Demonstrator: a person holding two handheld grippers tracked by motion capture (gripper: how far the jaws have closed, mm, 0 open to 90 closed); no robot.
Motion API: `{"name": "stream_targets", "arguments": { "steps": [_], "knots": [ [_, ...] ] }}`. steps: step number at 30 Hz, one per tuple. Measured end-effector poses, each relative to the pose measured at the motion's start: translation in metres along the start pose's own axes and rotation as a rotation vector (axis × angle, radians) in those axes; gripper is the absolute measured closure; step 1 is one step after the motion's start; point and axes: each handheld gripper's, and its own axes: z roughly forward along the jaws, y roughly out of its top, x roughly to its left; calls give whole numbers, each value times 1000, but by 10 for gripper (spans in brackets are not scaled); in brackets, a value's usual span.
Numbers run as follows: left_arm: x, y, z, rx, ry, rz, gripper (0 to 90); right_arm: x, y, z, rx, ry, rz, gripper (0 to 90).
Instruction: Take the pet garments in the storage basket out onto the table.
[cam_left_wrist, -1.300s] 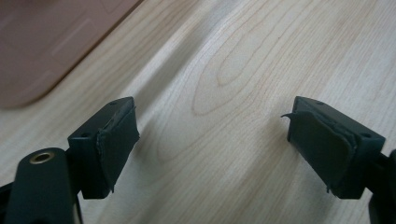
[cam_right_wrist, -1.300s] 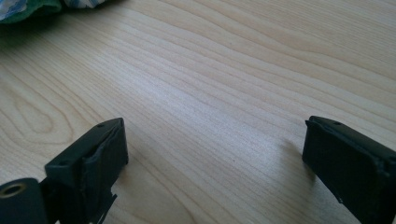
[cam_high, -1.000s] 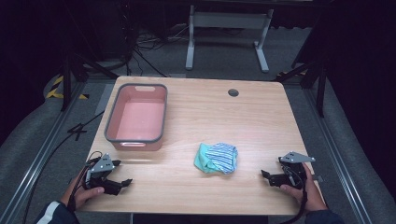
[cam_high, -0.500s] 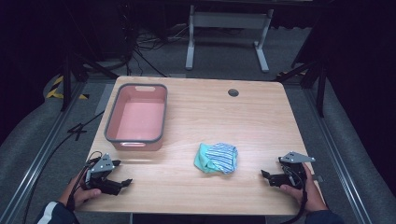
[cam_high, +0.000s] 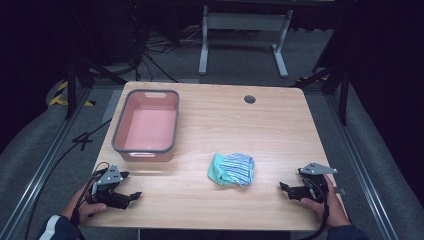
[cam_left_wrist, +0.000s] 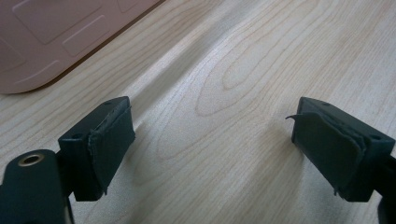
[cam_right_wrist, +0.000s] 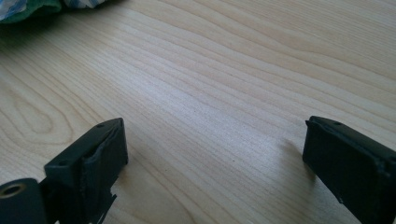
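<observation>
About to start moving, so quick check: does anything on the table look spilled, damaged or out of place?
Nothing spilled or knocked over. The pink bin sits square and empty, and the striped cloth lies crumpled on the bare table. One small flaw: the left tool has pads with frayed, lifting edges. Both tools stand open and empty.

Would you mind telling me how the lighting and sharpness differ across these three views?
High view: table bright, surroundings dark, glare beside the pink bin. Left gripper view: bin soft, wood grain sharp. Right gripper view: cloth blurred at the top edge.

Black tools — grey plates, cables
</observation>
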Motion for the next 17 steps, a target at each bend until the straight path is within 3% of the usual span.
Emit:
{"name": "stream_targets", "arguments": {
  "steps": [17],
  "knots": [
    [0,0,0,4,-2,-1,122,0,1,1,0,0,4,64]
  ]
}}
